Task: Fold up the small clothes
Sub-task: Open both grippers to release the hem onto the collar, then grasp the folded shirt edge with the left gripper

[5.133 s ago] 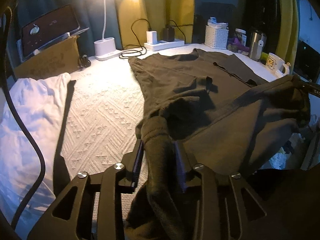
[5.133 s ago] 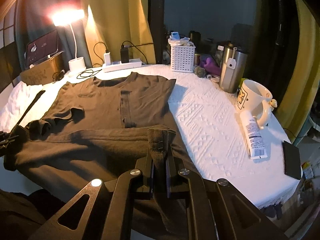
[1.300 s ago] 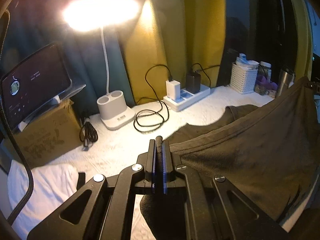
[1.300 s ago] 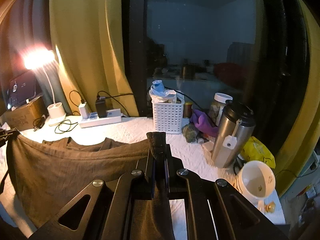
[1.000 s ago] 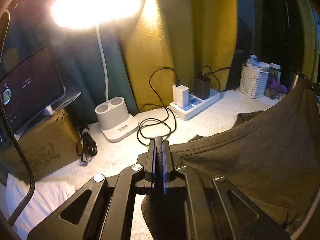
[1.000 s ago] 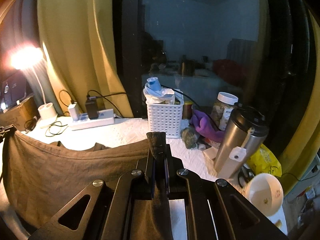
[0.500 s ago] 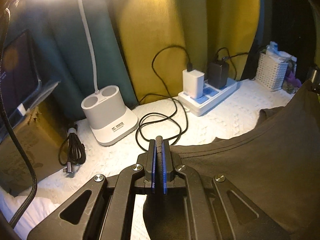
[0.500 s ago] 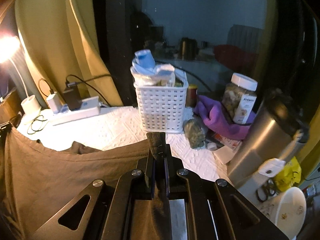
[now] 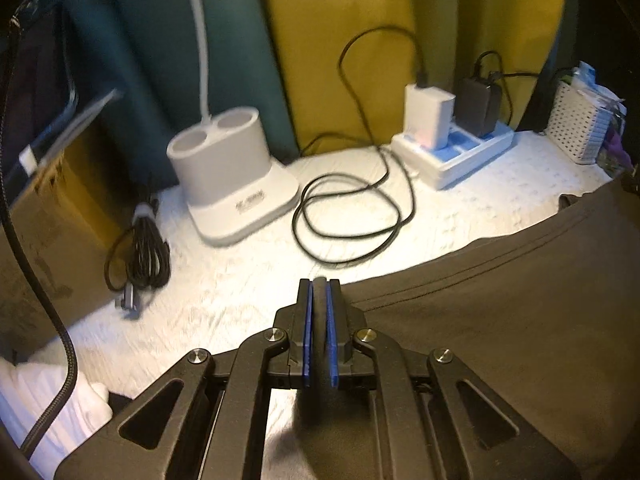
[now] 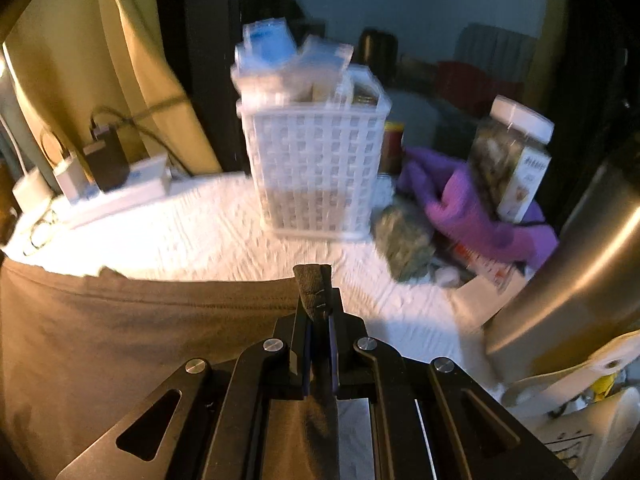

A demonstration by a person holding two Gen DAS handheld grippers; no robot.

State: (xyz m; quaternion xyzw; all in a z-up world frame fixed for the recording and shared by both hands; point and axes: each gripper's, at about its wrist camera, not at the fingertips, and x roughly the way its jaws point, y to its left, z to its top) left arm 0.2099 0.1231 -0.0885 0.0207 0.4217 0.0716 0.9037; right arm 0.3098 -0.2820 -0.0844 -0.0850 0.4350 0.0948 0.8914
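The dark brown shirt [image 9: 500,320] hangs stretched between the two claws, its hemmed edge running across above the white textured bench [image 9: 248,280]. The left claw [image 9: 319,292] is clamped on one corner of the cloth, which fills the gap between its blue pads. The right claw [image 10: 318,304] is clamped on the other corner, a tuft of fabric sticking up past its tips; the shirt [image 10: 120,340] spreads away to the left of it. Far beyond the left claw stand a white lamp base [image 9: 232,184], a coiled black cable [image 9: 348,216] and a power strip [image 9: 452,152] with chargers. Beyond the right claw stand a white lattice basket [image 10: 316,168], a purple cloth [image 10: 472,208], a jar [image 10: 508,160] and, at near right, a steel flask [image 10: 572,264].
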